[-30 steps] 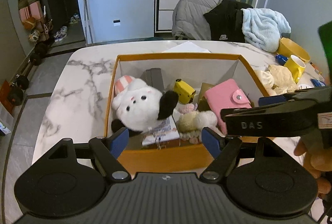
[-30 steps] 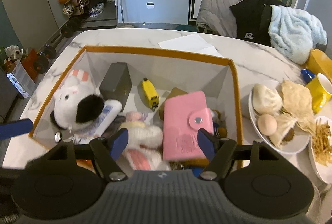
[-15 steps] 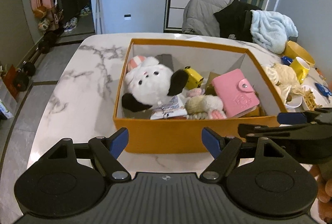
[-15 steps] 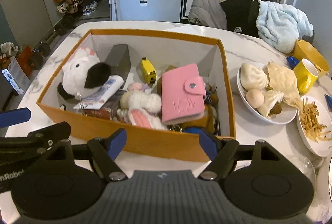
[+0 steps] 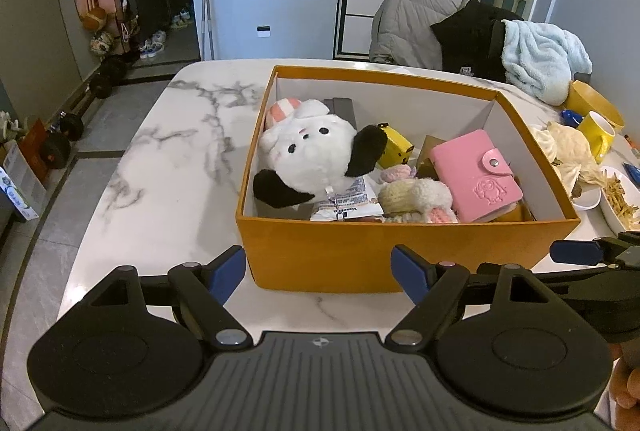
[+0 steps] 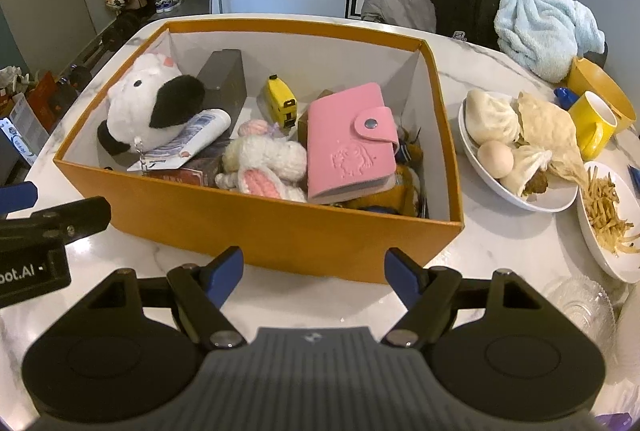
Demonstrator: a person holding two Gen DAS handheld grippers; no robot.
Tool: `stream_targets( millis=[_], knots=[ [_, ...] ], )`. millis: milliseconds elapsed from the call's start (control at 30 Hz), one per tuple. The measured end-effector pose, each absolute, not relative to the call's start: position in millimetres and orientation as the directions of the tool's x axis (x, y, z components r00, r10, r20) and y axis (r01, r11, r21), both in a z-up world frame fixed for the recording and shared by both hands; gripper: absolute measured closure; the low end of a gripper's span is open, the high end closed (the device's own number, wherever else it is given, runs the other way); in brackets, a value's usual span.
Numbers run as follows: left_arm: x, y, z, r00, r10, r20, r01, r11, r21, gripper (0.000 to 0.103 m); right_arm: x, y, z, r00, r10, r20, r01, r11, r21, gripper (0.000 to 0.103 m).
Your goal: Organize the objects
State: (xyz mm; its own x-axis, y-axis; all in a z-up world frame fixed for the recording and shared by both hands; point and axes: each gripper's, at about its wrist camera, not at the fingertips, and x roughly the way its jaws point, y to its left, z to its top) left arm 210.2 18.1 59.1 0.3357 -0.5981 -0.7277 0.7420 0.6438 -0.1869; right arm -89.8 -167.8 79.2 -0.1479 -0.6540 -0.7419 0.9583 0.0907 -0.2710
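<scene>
Several items already sit inside the orange box (image 5: 404, 251) in the left wrist view: black-and-white plush (image 5: 312, 155), pink wallet (image 5: 476, 175), yellow toy bus (image 5: 394, 151), cream knitted toy (image 5: 416, 197), a tube (image 5: 346, 205) under the plush, a grey block (image 5: 342, 107) at the back. Left gripper (image 5: 319, 273) is spread wide with nothing between the fingers, hanging over bare marble table (image 5: 172, 167) just short of the box's near wall. Right gripper's blue tip (image 5: 576, 252) pokes in at right, also outside the box. Judgement: packing looks mostly done; no loose toy on the table in this view. Versus a second ago: then this camera looked straight down into the box with the fingers over its near rim; now the whole box is visible and the claw is pulled back clear of it.

Right wrist view: same contents, wallet (image 6: 348, 143) leaning on the pile, plush (image 6: 150, 103) at the left end, bus (image 6: 282, 101) by the back. Right gripper (image 6: 314, 275) is apart and empty, over the table near the box front. Left gripper body (image 6: 48, 231) is at the left edge. Bowl of buns (image 6: 516, 147), plate of fries (image 6: 608, 215), yellow mug (image 6: 592, 123) stand beside the box, right; probably not part of the tidy-up, cannot be sure. Versus earlier: fingers were over the box interior, near the wallet; now withdrawn outside, jaws slightly wider apart.
</scene>
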Motion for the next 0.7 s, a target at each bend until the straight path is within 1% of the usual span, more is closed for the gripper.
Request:
stream_targets(
  millis=[700],
  knots=[
    [200.5,9.3,60.1,0.327,-0.617,-0.716,0.789,0.595,-0.153,0.009,-90.8,-169.4,73.3,-0.154,-0.656,-0.739,0.955,0.093,-0.281,0.024]
  ],
)
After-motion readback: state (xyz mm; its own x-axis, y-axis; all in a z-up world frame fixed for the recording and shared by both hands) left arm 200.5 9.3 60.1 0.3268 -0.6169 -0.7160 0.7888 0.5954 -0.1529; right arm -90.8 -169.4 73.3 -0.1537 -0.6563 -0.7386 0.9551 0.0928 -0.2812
